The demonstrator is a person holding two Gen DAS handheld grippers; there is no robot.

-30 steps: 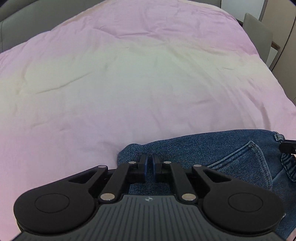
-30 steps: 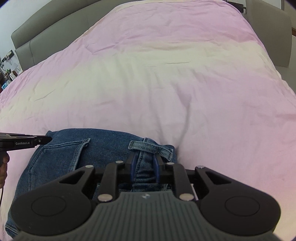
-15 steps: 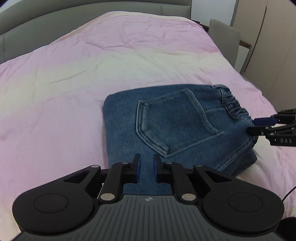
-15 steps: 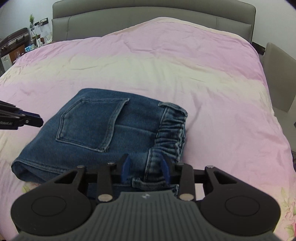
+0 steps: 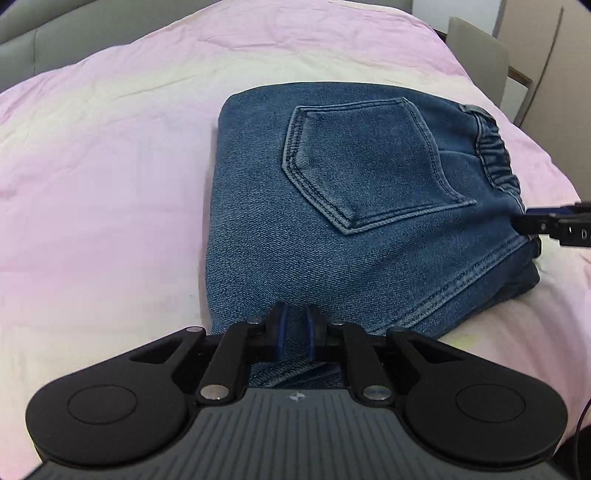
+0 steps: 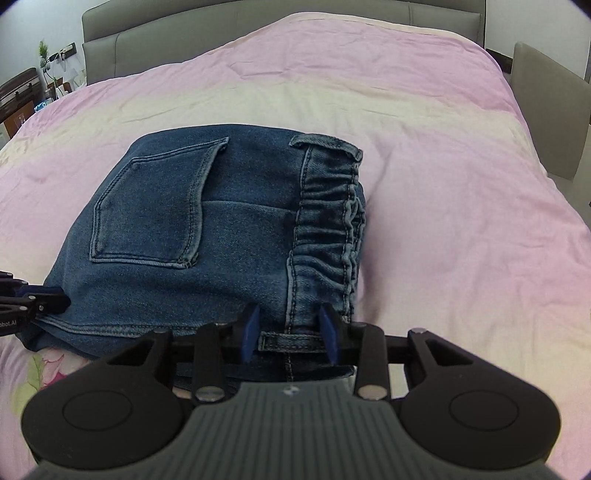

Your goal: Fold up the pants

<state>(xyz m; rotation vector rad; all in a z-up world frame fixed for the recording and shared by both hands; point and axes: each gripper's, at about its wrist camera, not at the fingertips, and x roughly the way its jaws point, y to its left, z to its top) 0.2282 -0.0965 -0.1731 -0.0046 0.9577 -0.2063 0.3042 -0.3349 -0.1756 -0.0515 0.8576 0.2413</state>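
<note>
The blue denim pants (image 5: 351,229) lie folded into a compact square on the pink bed cover, back pocket (image 5: 365,166) on top. My left gripper (image 5: 294,321) hovers over the near edge of the pack, its jaws a narrow gap apart, with denim showing through the gap but not pinched. My right gripper (image 6: 290,325) stands open at the elastic waistband (image 6: 325,221), straddling a belt loop without pressing on it. Each gripper also shows in the other's view: the right gripper (image 5: 532,221) at the waistband corner, the left gripper (image 6: 55,299) at the pants (image 6: 229,251)' left edge.
The pink and cream bed cover (image 5: 110,184) spreads wide around the pants. A grey headboard (image 6: 258,22) runs along the far side. A grey chair (image 6: 550,110) stands past the right edge, and a nightstand with clutter (image 6: 22,99) sits far left.
Both grippers were shut on the denim a second ago and have let go. The pants now lie flat and folded, and both grippers have drawn back toward the near edge. The right jaws have widened.
</note>
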